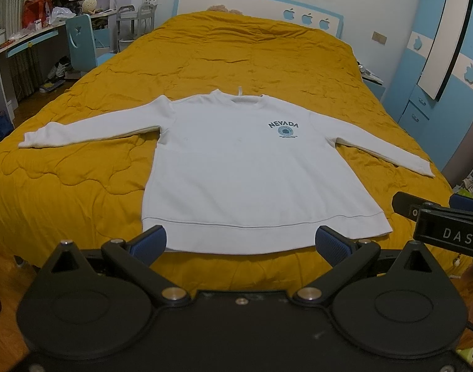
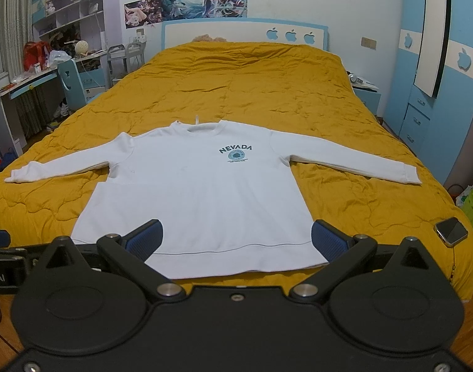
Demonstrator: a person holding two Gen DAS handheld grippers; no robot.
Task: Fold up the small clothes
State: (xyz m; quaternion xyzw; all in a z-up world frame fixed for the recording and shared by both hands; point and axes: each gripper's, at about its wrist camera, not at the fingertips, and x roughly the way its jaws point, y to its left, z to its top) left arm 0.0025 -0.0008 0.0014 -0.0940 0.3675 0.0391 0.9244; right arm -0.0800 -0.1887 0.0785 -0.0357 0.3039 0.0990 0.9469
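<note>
A white long-sleeved sweatshirt (image 1: 236, 173) with a "NEVADA" print lies flat and face up on the yellow quilt, both sleeves spread sideways, hem toward me. It also shows in the right wrist view (image 2: 202, 201). My left gripper (image 1: 241, 243) is open and empty, held just short of the hem. My right gripper (image 2: 235, 238) is open and empty, also near the hem. The right gripper's body (image 1: 447, 226) shows at the right edge of the left wrist view.
The bed with the yellow quilt (image 1: 252, 59) fills the middle. A smartwatch (image 2: 451, 231) lies on the quilt's near right corner. A desk and blue chair (image 1: 81, 43) stand to the left, blue wardrobes (image 1: 447, 71) to the right, the headboard (image 2: 245, 32) at the far end.
</note>
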